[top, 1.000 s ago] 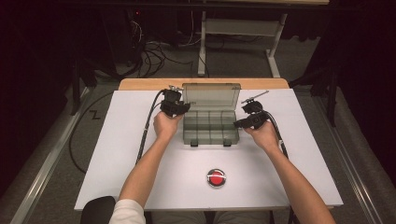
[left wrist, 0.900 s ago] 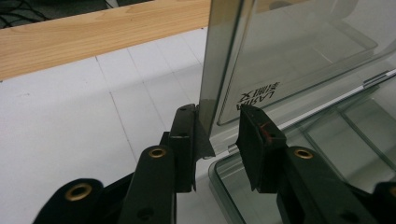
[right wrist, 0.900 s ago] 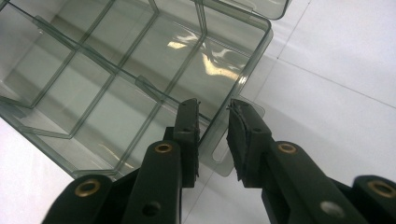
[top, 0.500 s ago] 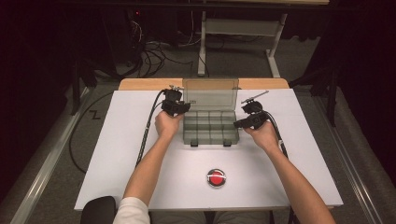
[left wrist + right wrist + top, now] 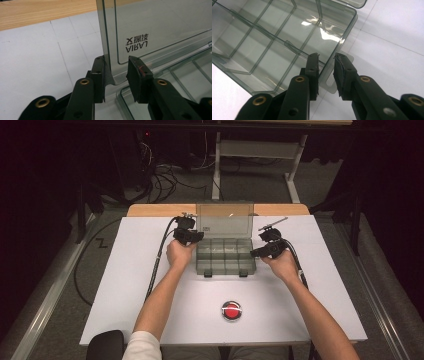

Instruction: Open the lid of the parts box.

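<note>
Gently now: left gripper (image 5: 116, 75) fingers straddle the lid (image 5: 160, 32) edge ungripped; right gripper (image 5: 325, 72), at three o'clock, fingers apart over the box (image 5: 274, 37) wall.

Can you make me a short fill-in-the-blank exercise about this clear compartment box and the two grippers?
1. The lid of the clear box stands ____, not shut.
2. The round button on the white table near the person is ____ in colour.
3. The left gripper has the lid's ____ edge between its jaws.
4. The right gripper has its jaws astride the box's side ____.

Missing words: open; red; side; wall
</note>
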{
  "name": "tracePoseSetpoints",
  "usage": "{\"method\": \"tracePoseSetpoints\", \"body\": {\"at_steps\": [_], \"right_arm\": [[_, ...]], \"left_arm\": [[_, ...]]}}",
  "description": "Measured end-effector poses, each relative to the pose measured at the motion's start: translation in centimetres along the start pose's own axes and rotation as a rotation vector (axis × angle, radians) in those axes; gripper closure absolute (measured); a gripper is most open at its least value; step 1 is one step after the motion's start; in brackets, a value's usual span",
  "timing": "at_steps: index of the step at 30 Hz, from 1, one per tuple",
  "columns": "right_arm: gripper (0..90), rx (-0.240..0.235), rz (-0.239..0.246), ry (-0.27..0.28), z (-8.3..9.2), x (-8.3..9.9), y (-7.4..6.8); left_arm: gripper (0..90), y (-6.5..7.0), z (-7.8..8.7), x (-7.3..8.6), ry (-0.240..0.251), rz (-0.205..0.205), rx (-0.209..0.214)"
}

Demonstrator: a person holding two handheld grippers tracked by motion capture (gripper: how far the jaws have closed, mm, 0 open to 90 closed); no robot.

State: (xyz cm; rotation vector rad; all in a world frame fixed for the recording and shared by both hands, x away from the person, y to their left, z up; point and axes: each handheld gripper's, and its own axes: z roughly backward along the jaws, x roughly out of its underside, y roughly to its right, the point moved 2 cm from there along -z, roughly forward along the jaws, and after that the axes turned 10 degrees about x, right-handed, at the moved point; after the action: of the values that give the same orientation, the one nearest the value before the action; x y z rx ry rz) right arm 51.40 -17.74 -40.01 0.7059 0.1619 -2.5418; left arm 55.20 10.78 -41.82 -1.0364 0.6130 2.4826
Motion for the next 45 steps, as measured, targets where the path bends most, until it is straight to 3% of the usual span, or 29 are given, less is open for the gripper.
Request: {"method": "tracePoseSetpoints", "body": {"at_steps": [6, 16, 19, 30, 35, 45], "right_arm": [[75.9, 0.006, 0.000, -0.001, 0.0, 0.0, -0.1], [76.0, 0.011, 0.007, -0.003, 0.1, 0.0, -0.1], [75.8, 0.016, 0.018, 0.009, 0.0, 0.1, -0.2], [70.2, 0.025, 0.053, 0.027, 0.1, 0.1, -0.5], [68.9, 0.035, 0.052, 0.062, 0.4, 0.2, -0.6], [63.7, 0.030, 0.072, 0.098, 2.1, 0.6, -0.6]], "left_arm": [[60.7, 0.2, 0.0, 0.0, -0.003, -0.026, -0.019], [55.9, 0.1, 0.3, 0.0, -0.009, -0.027, -0.019], [54.3, 0.3, 0.5, -0.1, -0.014, -0.057, -0.035], [48.2, 0.9, 1.6, -0.2, -0.034, -0.099, -0.009], [45.4, 1.2, 2.3, 0.0, -0.081, -0.160, -0.025], [42.7, 2.1, 4.3, 0.2, -0.144, -0.184, -0.002]]}}
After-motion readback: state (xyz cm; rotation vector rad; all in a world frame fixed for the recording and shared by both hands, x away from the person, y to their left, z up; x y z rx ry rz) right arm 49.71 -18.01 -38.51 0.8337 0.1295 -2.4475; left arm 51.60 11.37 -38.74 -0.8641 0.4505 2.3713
